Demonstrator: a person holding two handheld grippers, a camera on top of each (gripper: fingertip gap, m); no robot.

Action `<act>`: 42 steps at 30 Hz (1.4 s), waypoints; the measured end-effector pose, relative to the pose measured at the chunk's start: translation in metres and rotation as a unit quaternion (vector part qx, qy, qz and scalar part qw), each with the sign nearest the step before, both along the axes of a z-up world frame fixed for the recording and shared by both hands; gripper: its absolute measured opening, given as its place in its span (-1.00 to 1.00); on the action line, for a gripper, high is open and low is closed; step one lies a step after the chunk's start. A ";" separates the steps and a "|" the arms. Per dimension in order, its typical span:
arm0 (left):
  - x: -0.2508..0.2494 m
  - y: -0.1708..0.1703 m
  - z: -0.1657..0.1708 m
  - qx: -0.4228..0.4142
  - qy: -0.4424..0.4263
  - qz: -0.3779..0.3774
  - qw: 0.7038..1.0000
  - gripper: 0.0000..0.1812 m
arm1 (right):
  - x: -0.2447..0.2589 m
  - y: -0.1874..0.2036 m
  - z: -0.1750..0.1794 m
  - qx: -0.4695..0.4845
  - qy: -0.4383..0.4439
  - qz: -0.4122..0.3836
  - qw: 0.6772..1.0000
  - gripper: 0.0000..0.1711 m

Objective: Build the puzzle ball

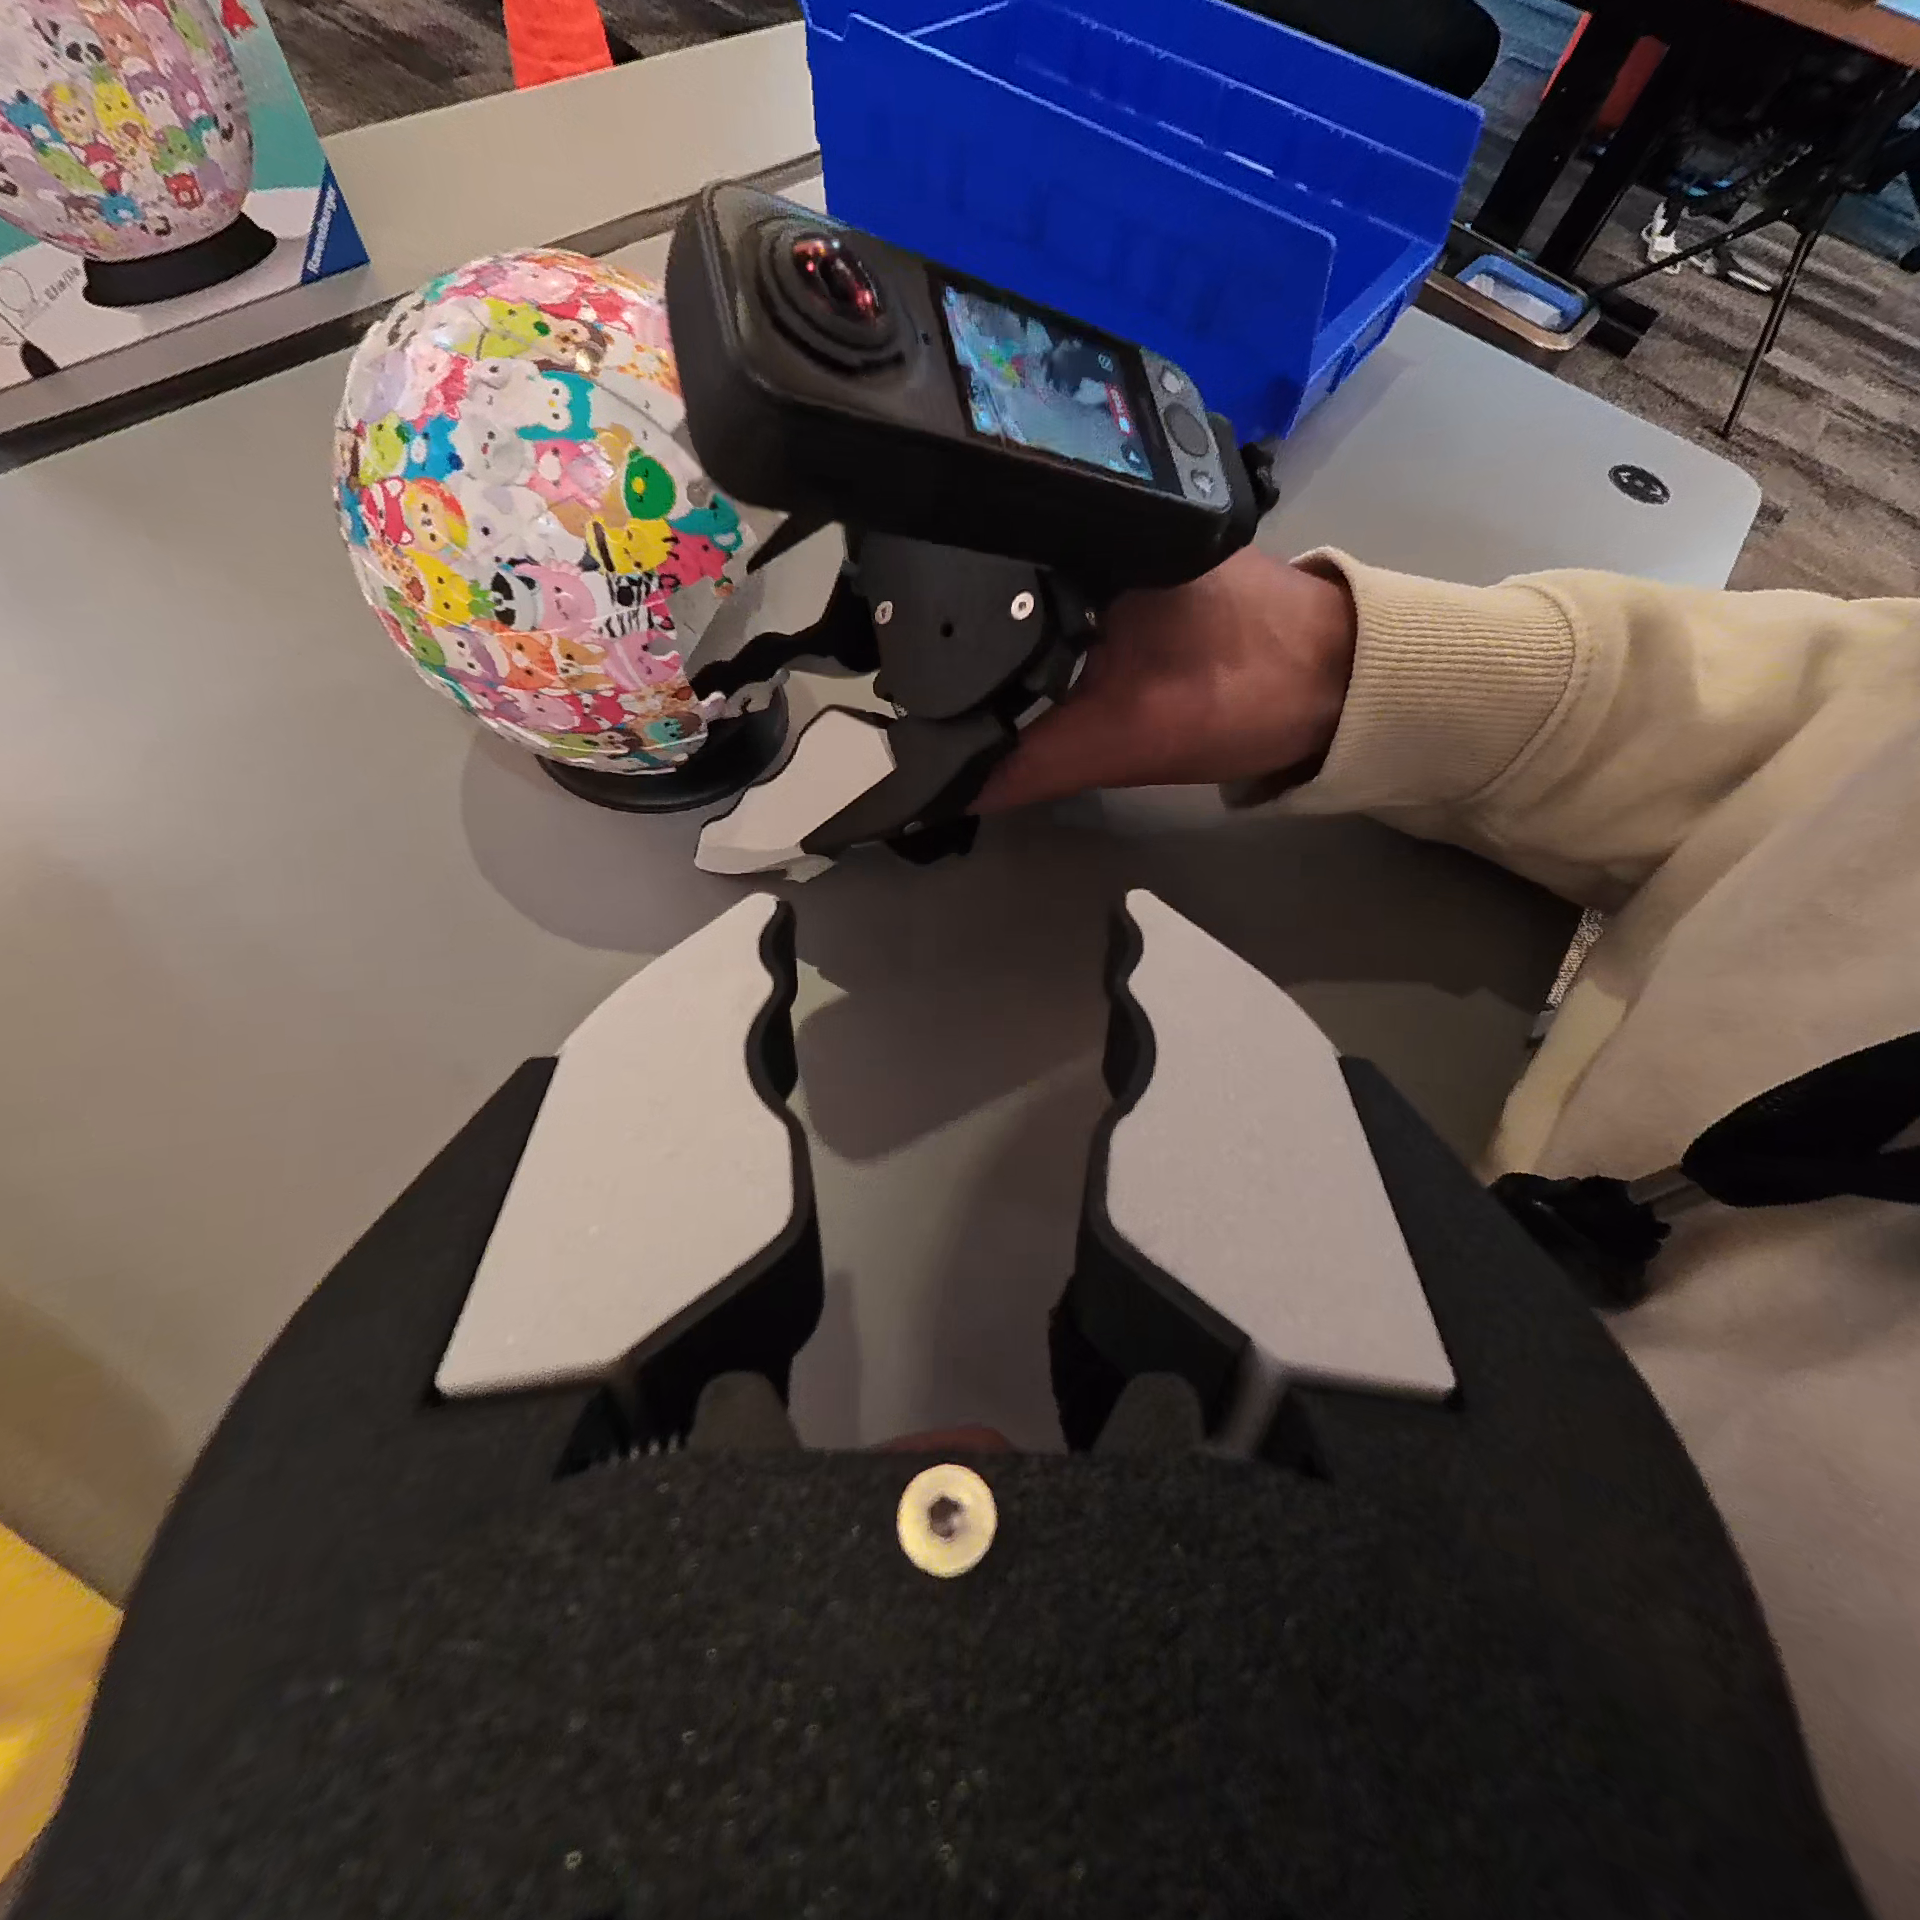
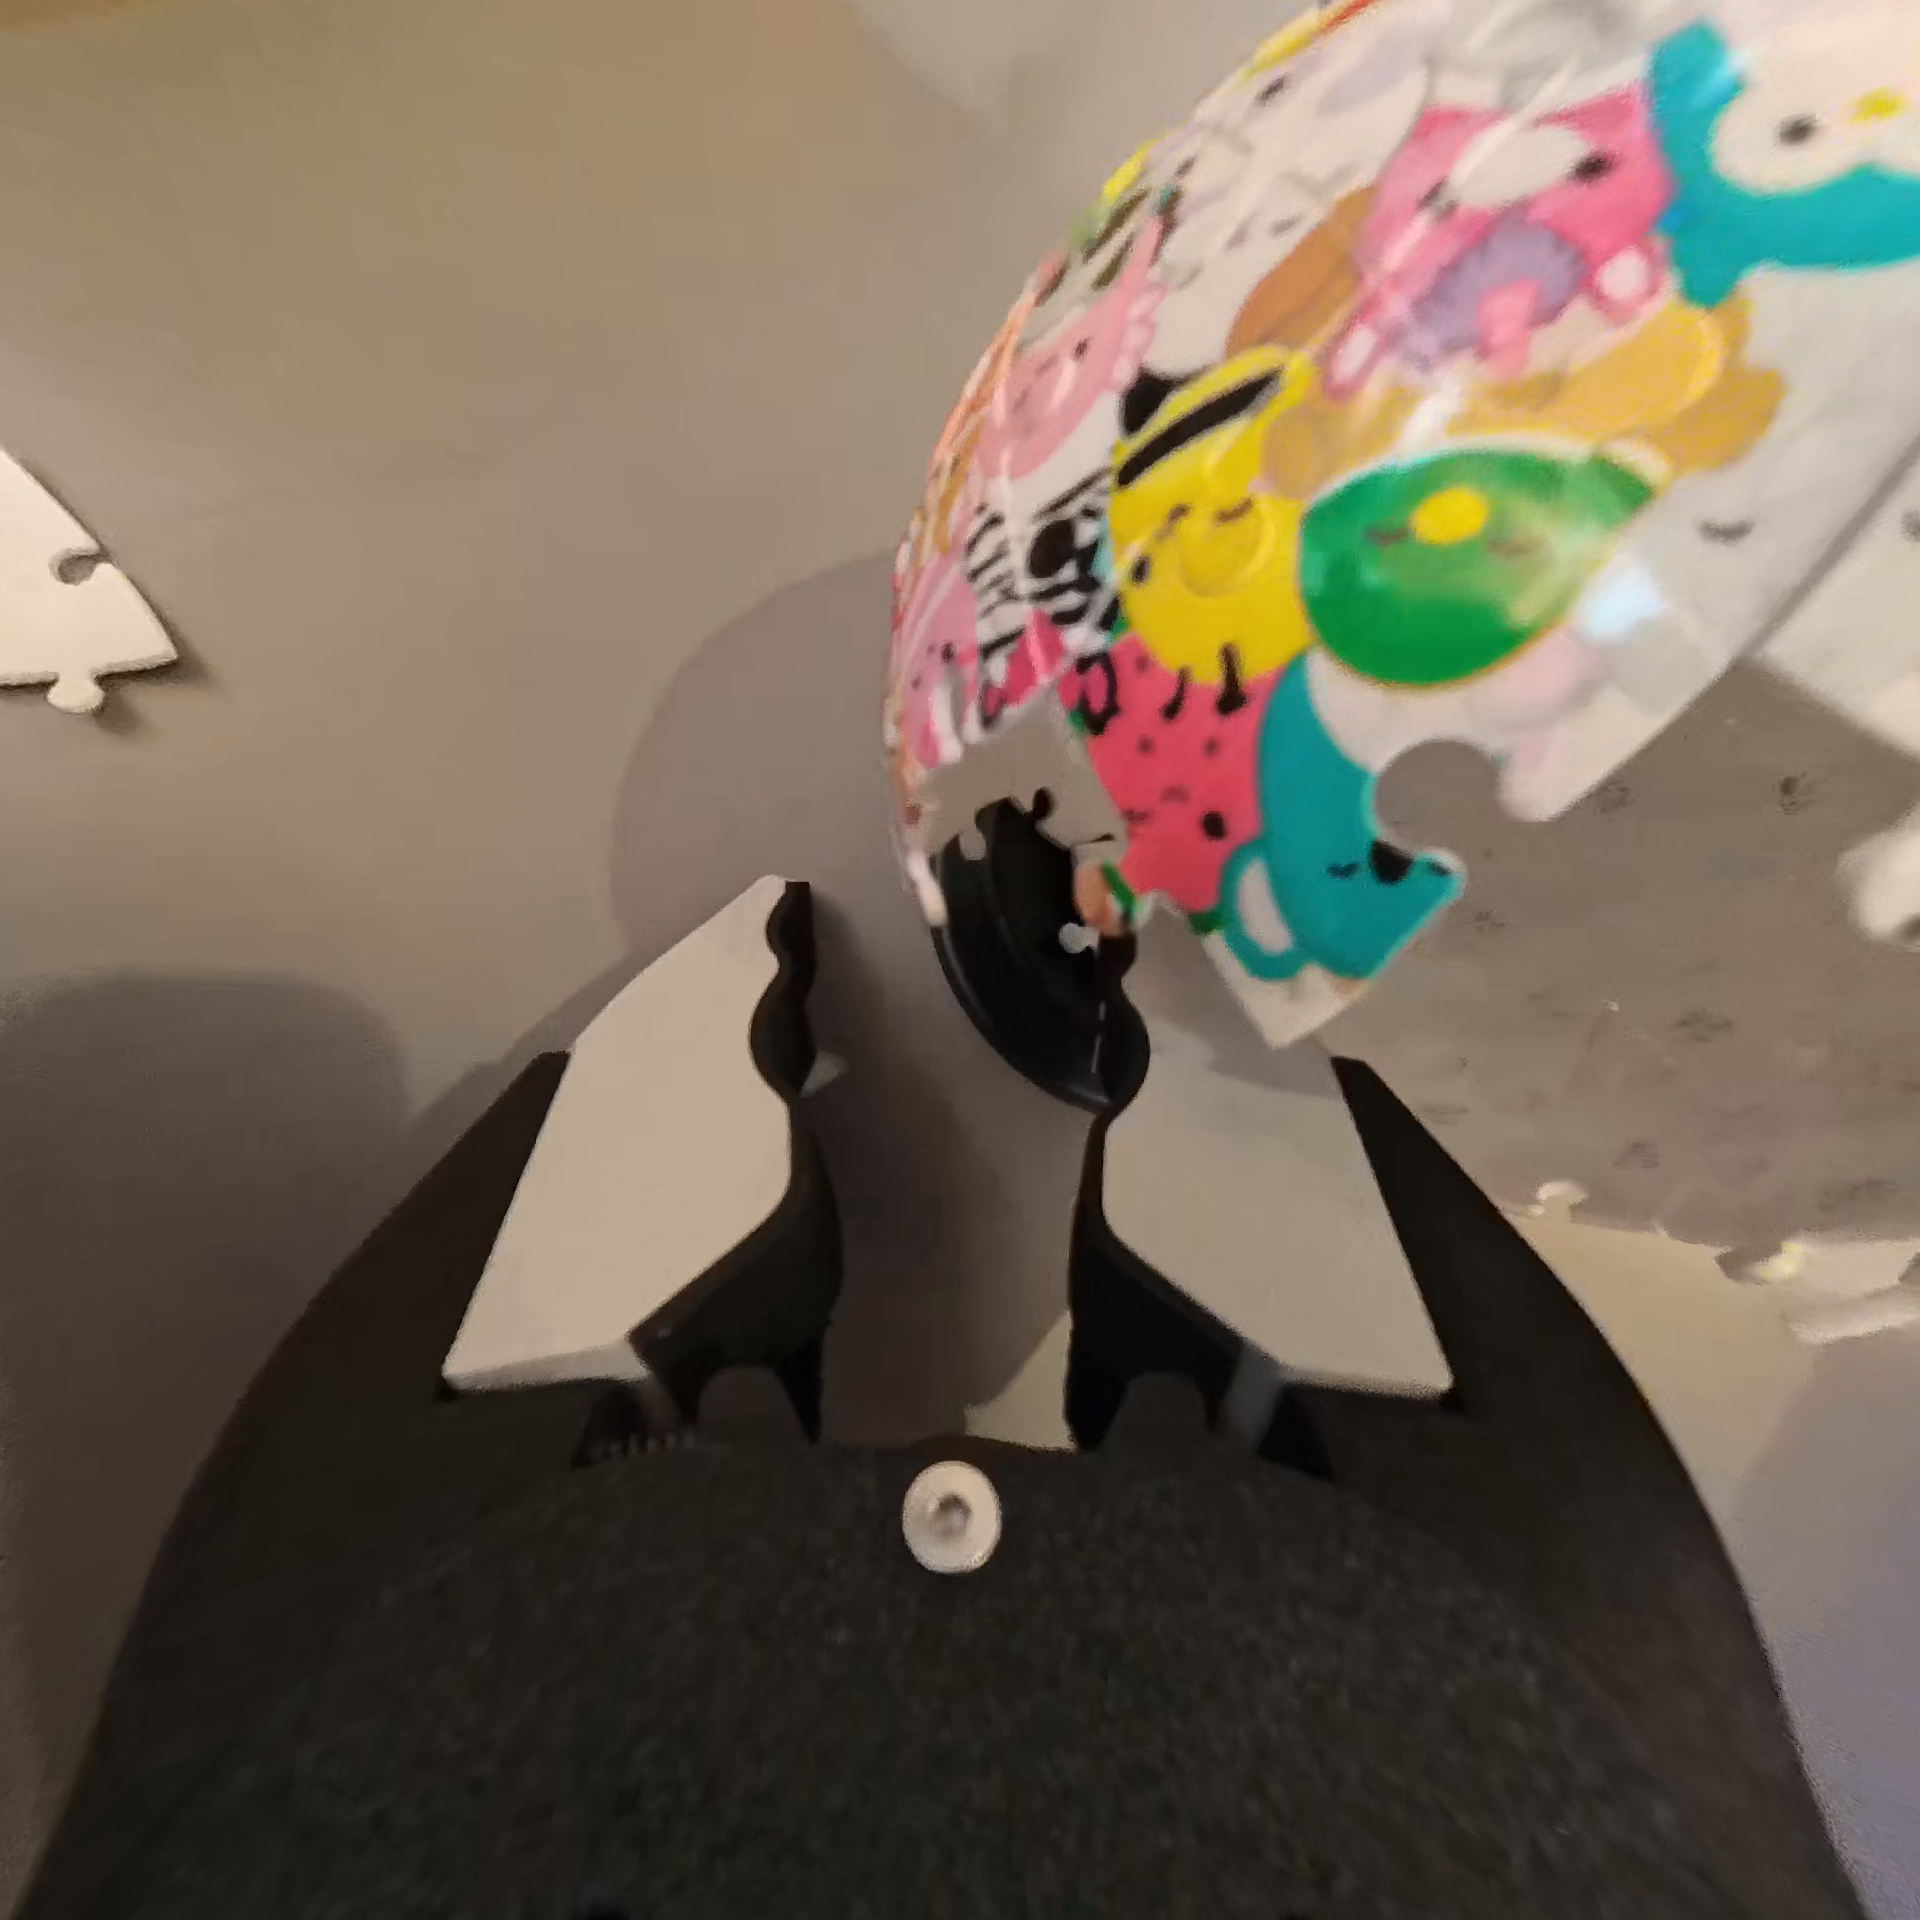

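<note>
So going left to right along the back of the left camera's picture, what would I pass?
Puzzle box → puzzle ball → right gripper with its camera, close beside the ball → blue bin.

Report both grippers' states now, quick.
Left gripper: open, holding nothing, hovering over the table.
Right gripper: open, holding nothing, close to the puzzle ball by its black stand.

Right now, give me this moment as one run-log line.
left gripper: open, empty, above table | right gripper: open, beside ball's stand | puzzle ball: incomplete, on black stand | loose white piece: on table
</note>
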State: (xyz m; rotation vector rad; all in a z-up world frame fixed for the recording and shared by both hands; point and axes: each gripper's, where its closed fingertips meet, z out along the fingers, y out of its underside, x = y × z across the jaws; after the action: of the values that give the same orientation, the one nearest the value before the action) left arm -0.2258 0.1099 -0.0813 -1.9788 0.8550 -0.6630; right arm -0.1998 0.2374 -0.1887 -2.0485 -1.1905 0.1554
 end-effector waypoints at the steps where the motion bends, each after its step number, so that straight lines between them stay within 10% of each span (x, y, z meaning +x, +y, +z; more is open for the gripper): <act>1: 0.000 0.000 0.000 -0.001 0.000 0.000 1.000 -0.38 | 0.000 0.000 0.000 -0.002 0.001 0.001 1.000 -0.40; 42: 0.008 -0.002 0.003 -0.008 -0.001 -0.008 1.000 -0.37 | 0.013 -0.002 -0.001 -0.044 -0.033 -0.018 0.998 -0.33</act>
State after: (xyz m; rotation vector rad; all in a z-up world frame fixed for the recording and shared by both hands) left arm -0.2182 0.1077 -0.0782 -1.9876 0.8670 -0.6842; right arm -0.1863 0.2355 -0.1894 -2.1661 -1.2060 0.1256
